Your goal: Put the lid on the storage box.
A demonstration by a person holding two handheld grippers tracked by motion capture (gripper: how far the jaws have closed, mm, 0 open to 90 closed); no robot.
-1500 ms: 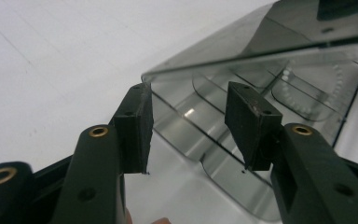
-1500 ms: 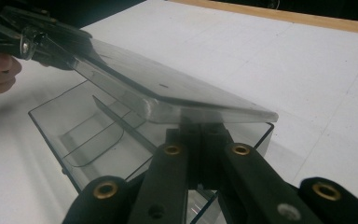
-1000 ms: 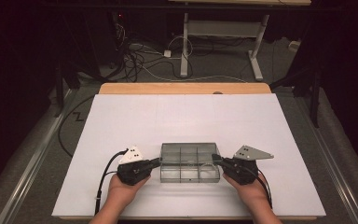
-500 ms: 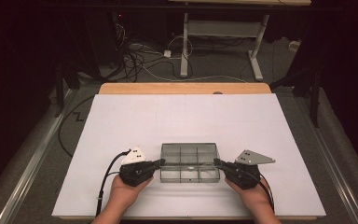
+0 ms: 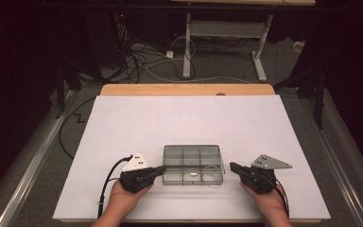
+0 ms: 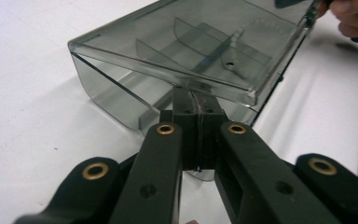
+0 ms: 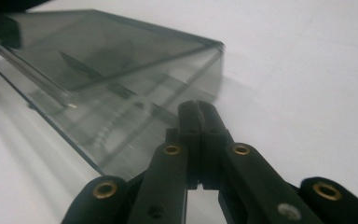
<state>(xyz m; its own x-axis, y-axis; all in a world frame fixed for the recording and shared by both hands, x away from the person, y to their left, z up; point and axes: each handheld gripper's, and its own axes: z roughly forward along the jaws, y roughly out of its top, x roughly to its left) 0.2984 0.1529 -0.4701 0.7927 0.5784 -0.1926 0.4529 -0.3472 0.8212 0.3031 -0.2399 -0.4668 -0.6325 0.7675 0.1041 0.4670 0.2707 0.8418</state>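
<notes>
Backing off to 3 o'clock, right gripper (image 5: 233,167) now clear of smoky compartment box (image 5: 193,163), jaws together, empty; left gripper (image 5: 161,169) stays clamped on box's 9 o'clock rim.

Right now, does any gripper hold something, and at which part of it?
The left gripper is shut at the left end of the clear box, under its lid; a grip cannot be confirmed. The right gripper is shut, apart from the box.

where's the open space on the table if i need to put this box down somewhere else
The white table top is bare between the clear compartment box and the wooden far edge, and along both side edges. It is crowded only at the near edge: the left claw touches the box; the right claw sits just beside it.
</notes>
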